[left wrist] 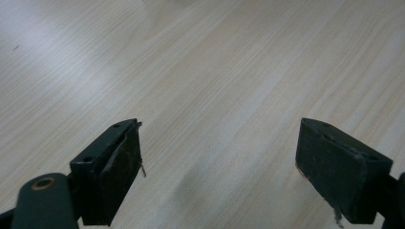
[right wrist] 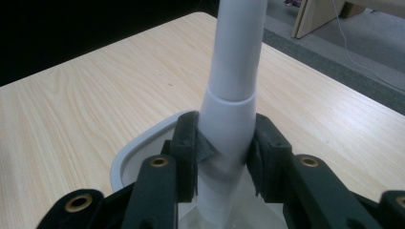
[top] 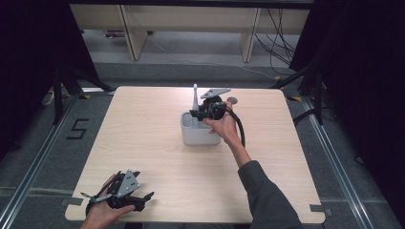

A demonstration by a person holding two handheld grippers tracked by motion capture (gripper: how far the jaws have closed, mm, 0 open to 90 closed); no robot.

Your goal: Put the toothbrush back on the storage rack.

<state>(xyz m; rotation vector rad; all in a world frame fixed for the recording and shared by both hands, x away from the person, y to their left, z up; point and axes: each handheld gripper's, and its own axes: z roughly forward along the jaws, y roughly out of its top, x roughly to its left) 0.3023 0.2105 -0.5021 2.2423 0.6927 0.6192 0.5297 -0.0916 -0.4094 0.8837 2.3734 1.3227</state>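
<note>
The right gripper (right wrist: 224,157) is clamping the white handle (right wrist: 234,95) standing upright between its jaws inside the grey holder (top: 198,133), steadying it, while the left gripper (left wrist: 219,157) is idling open over the tabletop (left wrist: 215,71).

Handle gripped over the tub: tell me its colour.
White handle, plain, clearest in the right gripper view; the tub is pale grey-white.
</note>
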